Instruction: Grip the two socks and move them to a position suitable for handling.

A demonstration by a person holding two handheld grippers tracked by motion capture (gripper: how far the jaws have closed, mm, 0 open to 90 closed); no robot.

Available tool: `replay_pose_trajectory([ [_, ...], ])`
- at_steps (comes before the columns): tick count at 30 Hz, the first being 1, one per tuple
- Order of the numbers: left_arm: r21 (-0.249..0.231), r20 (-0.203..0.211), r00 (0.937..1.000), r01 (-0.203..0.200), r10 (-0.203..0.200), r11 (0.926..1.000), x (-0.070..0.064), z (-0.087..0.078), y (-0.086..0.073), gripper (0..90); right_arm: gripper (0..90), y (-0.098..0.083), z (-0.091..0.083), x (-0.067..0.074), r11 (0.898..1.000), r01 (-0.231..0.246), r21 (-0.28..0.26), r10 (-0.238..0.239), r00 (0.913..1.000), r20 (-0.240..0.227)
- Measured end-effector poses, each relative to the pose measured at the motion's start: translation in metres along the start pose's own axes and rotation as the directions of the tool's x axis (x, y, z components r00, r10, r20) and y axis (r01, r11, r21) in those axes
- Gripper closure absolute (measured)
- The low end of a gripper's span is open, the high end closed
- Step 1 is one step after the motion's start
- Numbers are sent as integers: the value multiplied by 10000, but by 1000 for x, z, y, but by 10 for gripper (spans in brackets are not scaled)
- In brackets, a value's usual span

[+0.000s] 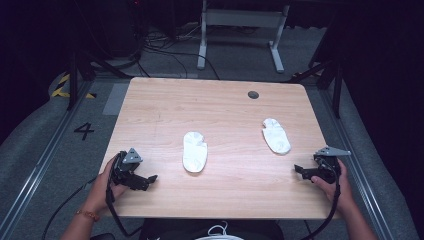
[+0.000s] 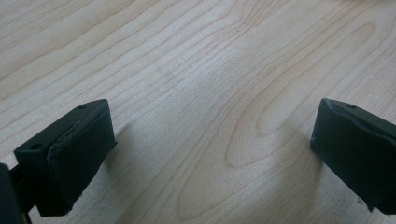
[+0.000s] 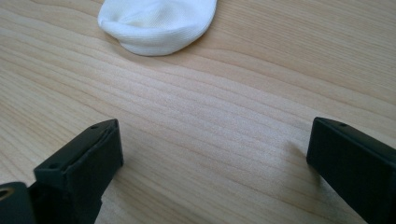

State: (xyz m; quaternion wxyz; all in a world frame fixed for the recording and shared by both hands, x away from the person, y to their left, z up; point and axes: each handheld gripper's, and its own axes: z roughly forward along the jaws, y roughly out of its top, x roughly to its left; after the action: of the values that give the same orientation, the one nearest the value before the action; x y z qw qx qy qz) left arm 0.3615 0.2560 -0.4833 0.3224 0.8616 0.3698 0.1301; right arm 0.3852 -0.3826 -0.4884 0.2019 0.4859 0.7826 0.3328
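Note:
Two white socks lie flat on the wooden table (image 1: 220,105). One sock (image 1: 194,151) is near the middle, the other sock (image 1: 276,135) toward the right. My left gripper (image 1: 150,179) rests low at the table's front left, held by a hand, a short way left of the middle sock. In the left gripper view its jaws stand wide apart over bare wood, gripper (image 2: 210,154) open. My right gripper (image 1: 298,170) sits at the front right, just below the right sock. Its own view shows that sock's end (image 3: 159,23) ahead of the open gripper (image 3: 215,163), nothing between the jaws.
A small dark round grommet (image 1: 253,94) sits near the table's far edge. Beyond the table stand a white desk frame (image 1: 240,30) and cables on grey floor. Metal rails run along both sides. The table's right edge is close to my right gripper.

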Motion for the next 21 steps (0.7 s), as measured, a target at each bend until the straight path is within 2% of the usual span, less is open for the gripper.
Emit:
replay_pose_trajectory([
  [3,-11,-54,10000,-29,29,10000,-1,0,0,3,41,0,0,0,10000,-26,-15,26,10000,9],
  [8,-50,-120,9998,141,-141,9999,-3,0,0,2,41,1,1,0,10000,-83,-18,83,9999,79],
  [11,-23,-38,10000,-79,79,10000,-3,-1,-1,3,41,1,1,0,10000,-70,-24,70,10000,41],
  [16,-29,-10,10000,-71,71,10000,-4,0,0,3,54,2,1,-1,10000,89,39,-89,9999,-47],
  [17,1,-3,10000,-94,94,10000,-4,0,0,3,74,3,1,-1,9999,149,34,-149,9999,-86],
  [18,-35,69,9999,-85,86,10000,-6,0,0,6,203,3,0,-1,9995,254,-176,-258,9994,-224],
  [19,-72,194,9994,-283,284,9996,-6,0,0,6,203,3,0,-1,9995,254,-176,-258,9994,-224],
  [20,-3,273,9985,-468,468,9989,-6,0,0,8,240,4,1,-1,9986,388,-352,-402,9985,-385],
  [21,-5,264,9984,-509,509,9987,-6,0,1,7,222,6,2,0,9979,508,-412,-524,9979,-373],
])
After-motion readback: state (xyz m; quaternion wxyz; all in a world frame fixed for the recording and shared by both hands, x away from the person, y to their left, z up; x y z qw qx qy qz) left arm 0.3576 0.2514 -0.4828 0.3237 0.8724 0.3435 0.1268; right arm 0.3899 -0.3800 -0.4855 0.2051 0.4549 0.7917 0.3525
